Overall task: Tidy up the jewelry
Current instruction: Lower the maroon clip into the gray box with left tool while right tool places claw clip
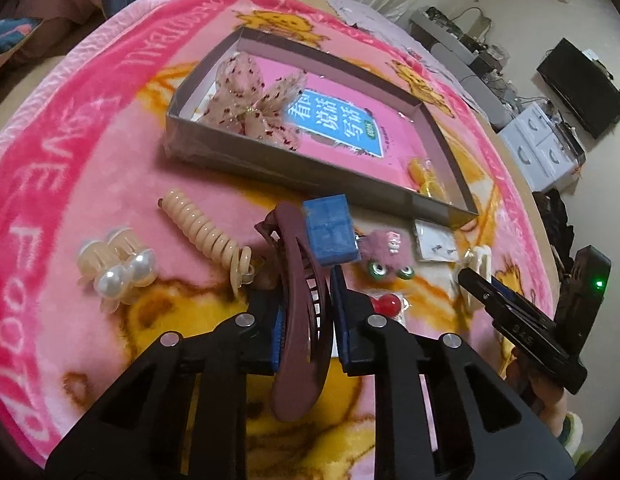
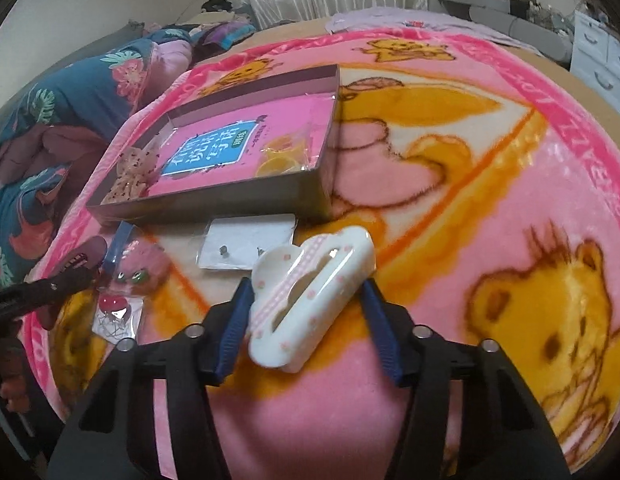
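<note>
My left gripper [image 1: 300,286] is shut on a maroon hair claw clip [image 1: 300,312], held just above the pink blanket. My right gripper [image 2: 306,304] has its blue pads on both sides of a white hair clip with pink dots [image 2: 310,300] and grips it. The grey cardboard box [image 1: 238,160] lies ahead; it also shows in the right wrist view [image 2: 230,200]. Inside it are a pink book, a sheer spotted bow [image 1: 256,104] and a yellow item [image 1: 424,178].
On the blanket lie a beige spiral hair tie [image 1: 202,232], a pearl claw clip [image 1: 118,268], a blue block [image 1: 330,232], a mauve fuzzy clip with eyes [image 1: 384,256], a bagged earring card [image 2: 246,246] and a red bead packet [image 2: 114,308]. Bedding is at the left.
</note>
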`<state>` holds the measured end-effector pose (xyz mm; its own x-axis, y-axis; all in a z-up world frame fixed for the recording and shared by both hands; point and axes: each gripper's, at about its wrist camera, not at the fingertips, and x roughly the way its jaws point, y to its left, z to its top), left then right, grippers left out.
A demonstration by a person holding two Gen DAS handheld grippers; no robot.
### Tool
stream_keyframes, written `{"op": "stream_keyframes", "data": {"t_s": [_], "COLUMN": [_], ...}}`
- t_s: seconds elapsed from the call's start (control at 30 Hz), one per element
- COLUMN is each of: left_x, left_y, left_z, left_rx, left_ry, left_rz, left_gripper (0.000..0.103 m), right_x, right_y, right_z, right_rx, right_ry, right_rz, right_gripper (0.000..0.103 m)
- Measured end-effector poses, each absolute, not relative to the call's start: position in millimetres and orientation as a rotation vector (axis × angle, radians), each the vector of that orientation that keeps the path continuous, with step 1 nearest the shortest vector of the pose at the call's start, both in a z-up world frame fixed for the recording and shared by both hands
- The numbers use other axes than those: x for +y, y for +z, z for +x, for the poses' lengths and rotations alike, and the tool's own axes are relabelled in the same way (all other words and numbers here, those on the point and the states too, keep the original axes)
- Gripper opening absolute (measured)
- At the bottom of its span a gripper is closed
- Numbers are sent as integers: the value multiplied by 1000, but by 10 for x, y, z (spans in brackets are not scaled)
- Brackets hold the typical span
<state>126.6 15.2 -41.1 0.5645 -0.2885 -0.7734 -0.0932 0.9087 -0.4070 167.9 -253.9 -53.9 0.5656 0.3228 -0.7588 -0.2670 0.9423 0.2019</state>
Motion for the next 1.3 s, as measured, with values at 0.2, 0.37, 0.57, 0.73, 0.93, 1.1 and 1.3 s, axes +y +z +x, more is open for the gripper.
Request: {"op": "stream_keyframes", "data": {"t_s": [0.2, 0.37, 0.57, 0.73, 0.93, 1.1, 1.3], "left_x": [79, -50, -208, -311, -314, -242, -140], "left_y": [-284, -122, 18, 98, 174, 214, 237], "left_z": [1221, 1204, 1275, 1398, 1572, 1729, 1925], "left_rx": [943, 904, 876, 855, 832, 834, 828], "left_ry": [-151, -191, -246, -284, -300, -304, -303], "left_rz": [-407, -371, -342, -332, -322, -327, -318], "left_gripper": [11, 11, 11, 11, 11, 11, 11], "right_x": [-2688, -2846, -2977, -3002, -2940, -2826, -2658], "right_y": [-464, -357, -181, -20, 152, 273, 410], "right_z": [1538, 1442, 1358, 1320, 1343, 1394, 1521], "right_rx": [856, 835, 797, 761, 724, 697, 667], "right_ry": [360, 357, 339, 334, 344, 359, 374], "right_rz": [67, 98, 114, 109, 94, 77, 48], "right_gripper": [44, 44, 44, 44, 44, 44, 44]}}
